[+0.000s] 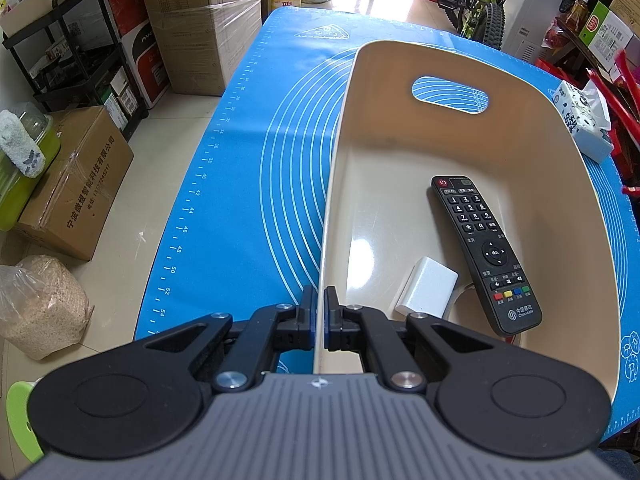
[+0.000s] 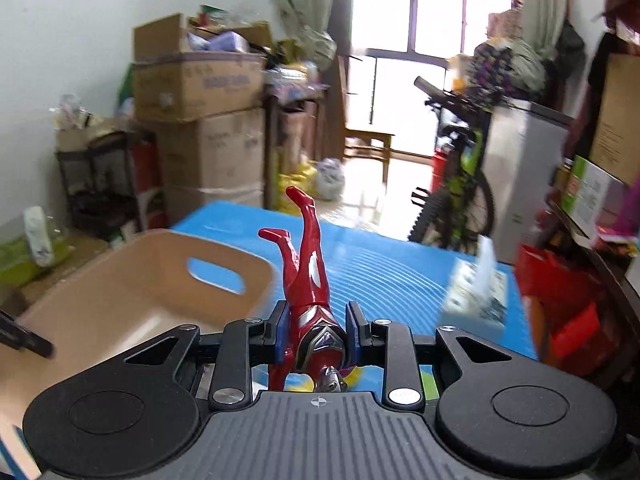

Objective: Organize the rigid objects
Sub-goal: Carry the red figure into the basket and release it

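Bin pinned, figure held

Blue worktop (image 1: 248, 184) carries the beige bin (image 1: 560, 208); left fingers (image 1: 319, 316) are clamped on its rim; remote (image 1: 484, 252) and white block (image 1: 428, 288) lie inside; right fingers (image 2: 318, 332) grip the red figure (image 2: 310, 280) upside down, beside the bin.

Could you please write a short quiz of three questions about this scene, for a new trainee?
1. True or false: the left tool is shut on the side wall of the beige bin.
2. Which thing does the right tool hold? A. a black remote B. a red toy figure C. a tissue pack
3. Fill in: inside the bin, beside the black remote, lies a white ____.

Key
1. True.
2. B: the red toy figure, with its legs pointing up.
3. Charger: the white charger block lies next to the remote.
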A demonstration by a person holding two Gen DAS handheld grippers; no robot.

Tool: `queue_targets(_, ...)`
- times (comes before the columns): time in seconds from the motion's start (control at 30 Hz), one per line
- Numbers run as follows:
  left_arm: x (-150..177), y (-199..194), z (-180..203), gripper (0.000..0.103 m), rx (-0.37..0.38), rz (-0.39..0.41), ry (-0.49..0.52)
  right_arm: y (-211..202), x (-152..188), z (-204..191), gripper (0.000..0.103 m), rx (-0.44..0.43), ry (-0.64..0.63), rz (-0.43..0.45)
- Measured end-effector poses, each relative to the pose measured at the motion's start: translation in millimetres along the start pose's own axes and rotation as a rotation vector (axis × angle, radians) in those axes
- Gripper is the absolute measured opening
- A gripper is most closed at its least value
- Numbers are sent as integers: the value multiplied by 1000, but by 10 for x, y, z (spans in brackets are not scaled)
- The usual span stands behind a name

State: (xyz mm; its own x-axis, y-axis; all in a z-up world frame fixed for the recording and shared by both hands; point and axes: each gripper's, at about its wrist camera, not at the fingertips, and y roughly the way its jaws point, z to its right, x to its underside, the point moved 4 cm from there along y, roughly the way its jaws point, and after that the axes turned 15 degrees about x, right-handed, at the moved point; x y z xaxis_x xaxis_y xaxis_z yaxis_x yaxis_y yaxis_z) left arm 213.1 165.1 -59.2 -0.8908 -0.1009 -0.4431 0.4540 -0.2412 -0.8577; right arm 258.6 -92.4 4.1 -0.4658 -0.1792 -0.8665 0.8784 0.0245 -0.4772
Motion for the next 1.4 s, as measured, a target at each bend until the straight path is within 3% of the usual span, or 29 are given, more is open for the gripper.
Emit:
queue_targets(0.23,2,3,-1,5,1,0,-1,-2,-197,-533,38,-117,-37,-27)
queue_targets(0.4,5,5,-1,5,-1,0,1,38,-134,-968,38,-181,-106,-84)
queue_targets(0.67,5,6,-1,5,0,0,0,210,87,-1383,38,-207,-172,-214)
queue_targets(1.0,3,6,-2,5,-2,-1,1,285,391,-1538,39,-256,-238,-325)
queue_targets(1.2,2,10,8,5,-5,-1,3,200,375,-1455,47,-266,-235,-311)
queue_targets(1.4,-3,13,17,5,-8,-3,5,126,227,-1205,56,-291,-142,-297)
